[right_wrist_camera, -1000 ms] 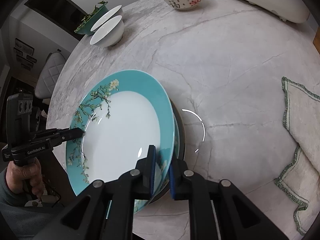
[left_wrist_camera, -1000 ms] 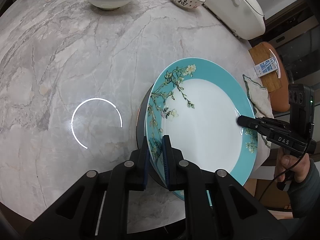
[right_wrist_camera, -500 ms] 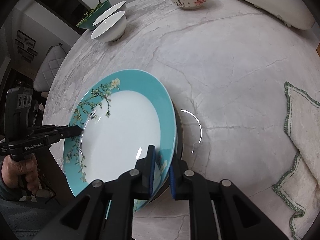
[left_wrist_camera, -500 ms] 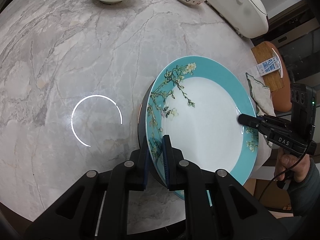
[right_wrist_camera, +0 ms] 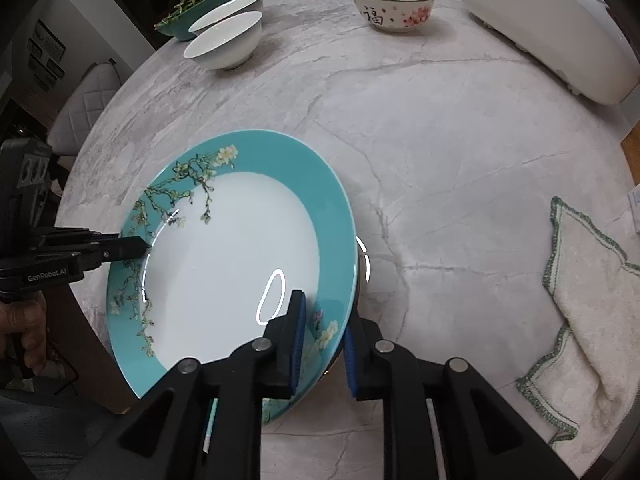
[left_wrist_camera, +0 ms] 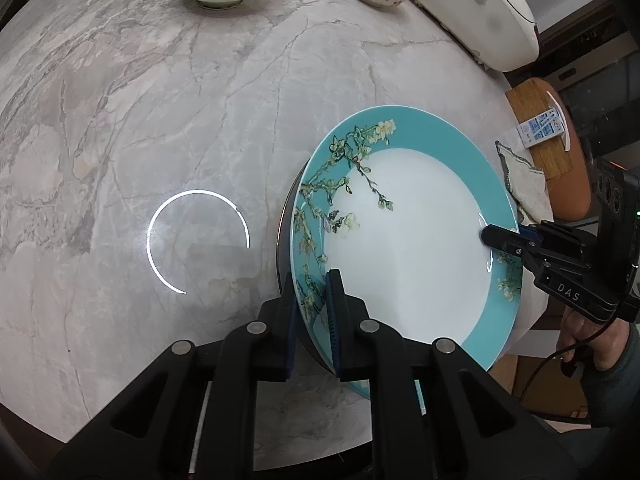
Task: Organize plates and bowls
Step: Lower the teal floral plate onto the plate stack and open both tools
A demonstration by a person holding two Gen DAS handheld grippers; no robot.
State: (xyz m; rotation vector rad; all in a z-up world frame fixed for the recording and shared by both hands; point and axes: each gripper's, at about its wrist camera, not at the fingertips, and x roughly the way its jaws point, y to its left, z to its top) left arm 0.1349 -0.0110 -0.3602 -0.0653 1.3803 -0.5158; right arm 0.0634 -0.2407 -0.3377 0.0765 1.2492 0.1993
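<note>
The teal plate [left_wrist_camera: 416, 248] with a blossom-branch pattern on its rim and a white centre lies on top of a stack at the near edge of the round marble table [left_wrist_camera: 200, 100]; a dark dish [left_wrist_camera: 285, 248] shows as a thin edge beneath the plate.

The left gripper [left_wrist_camera: 311, 312] has its blue pads pressed on the plate's patterned rim, one above and one below. The right gripper [right_wrist_camera: 322, 340] straddles the opposite rim; its jaws have just been opening, and a gap shows between the outer pad and the plate edge, so it no longer pinches the plate. A person's hand [left_wrist_camera: 580, 332] holds the right gripper's handle.

Landmark for the rest: the teal plate.
- White bowl [right_wrist_camera: 224, 42], across the table from the plate, well apart; a second white bowl [right_wrist_camera: 230, 8] just behind it.
- Green bowl with leaves [right_wrist_camera: 188, 16], beyond those two.
- Bowl with a red flower print [right_wrist_camera: 392, 6], far side, well apart.
- White appliance [right_wrist_camera: 548, 28], far right of the plate.
- White cloth with green stitching [right_wrist_camera: 584, 308], right of the plate, apart from it.
</note>
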